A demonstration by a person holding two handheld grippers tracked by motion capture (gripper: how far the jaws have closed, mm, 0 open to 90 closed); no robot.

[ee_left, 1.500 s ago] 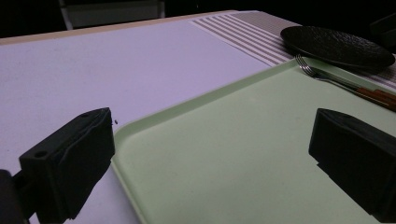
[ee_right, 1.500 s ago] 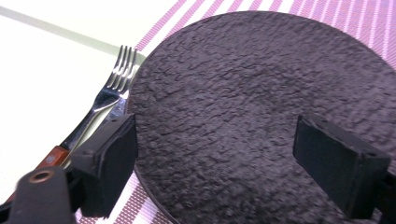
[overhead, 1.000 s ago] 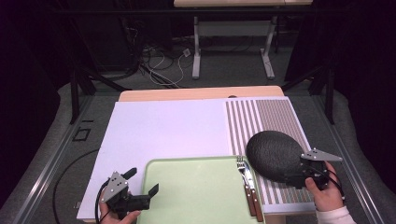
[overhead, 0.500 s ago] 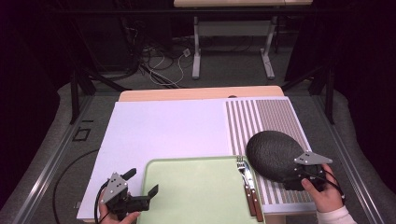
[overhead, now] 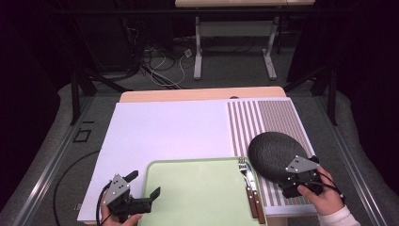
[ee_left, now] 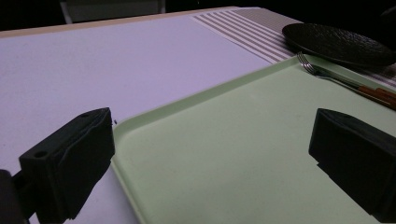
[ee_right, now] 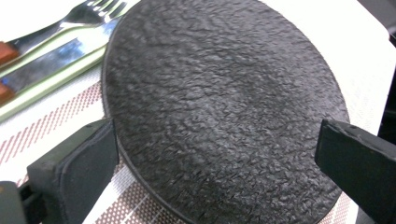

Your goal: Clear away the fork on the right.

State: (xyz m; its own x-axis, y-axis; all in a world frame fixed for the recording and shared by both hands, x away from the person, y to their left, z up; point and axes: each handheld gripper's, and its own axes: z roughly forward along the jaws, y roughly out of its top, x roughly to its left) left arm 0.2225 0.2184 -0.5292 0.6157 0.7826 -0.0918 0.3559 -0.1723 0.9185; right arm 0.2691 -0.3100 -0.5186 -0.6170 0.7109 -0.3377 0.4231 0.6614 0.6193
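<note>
High view: the right hand-held gripper [overhead: 288, 184] is hovering at the near edge of the black plate [overhead: 273, 151], which is lying on the striped mat [overhead: 277, 117]. The left hand-held gripper [overhead: 143, 190] is sitting by the green tray [overhead: 197, 193].

Left gripper view: the 2 jaws are standing wide apart over the tray's corner.

Right gripper view: the jaws are spread w/ the plate between them, not pinching.

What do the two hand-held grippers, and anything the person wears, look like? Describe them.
Both the left gripper and the right gripper are black, each topped by a grey three-cornered plate with two blocky black jaws. A black cable trails from the left one. The right wrist shows a white sleeve.
</note>
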